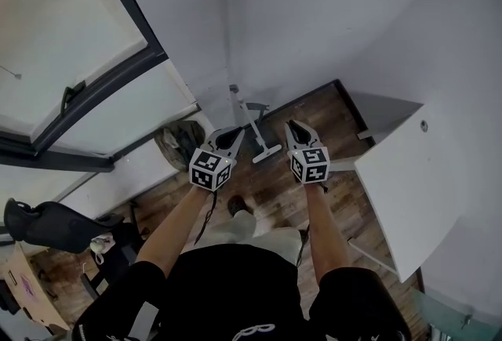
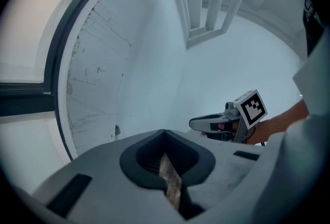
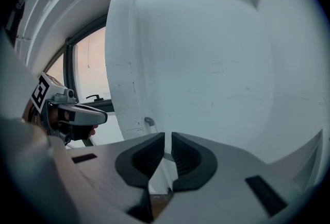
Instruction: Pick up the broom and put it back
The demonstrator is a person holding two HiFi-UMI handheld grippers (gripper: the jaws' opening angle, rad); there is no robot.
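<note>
**Inspector:** Start nearest. Who stands there, and what is held?

**Observer:** A person in a black top, both forearms stretched forward, a gripper in each hand. A black chair (image 1: 47, 222) stands off to the person's left. A white table (image 1: 408, 183) stands to the right, over the wooden floor (image 1: 274, 206).

**Inspector:** Condition of the jaws?

**Observer:** The left gripper (image 1: 235, 133) has its jaws pressed together. Nothing sits between the pads, and only floor shows below them. The right gripper (image 1: 296, 128) has its jaws drawn in to a thin slit and also pinches nothing. The two grippers are side by side, apart, and both tilt somewhat downward toward the room corner.

**Inspector:** Location of the broom?

**Observer:** The broom (image 1: 250, 126) stands just beyond the grippers, in line with the gap between them. Its head is on the floor and its handle leans into the corner. Neither gripper touches it.

**Inspector:** And past it?

**Observer:** A dark, crumpled bag (image 1: 179, 142) lies at the foot of the wall to the broom's left, below a dark-framed window (image 1: 118, 77). Behind the broom, two white walls (image 1: 314, 18) meet at the corner.
</note>
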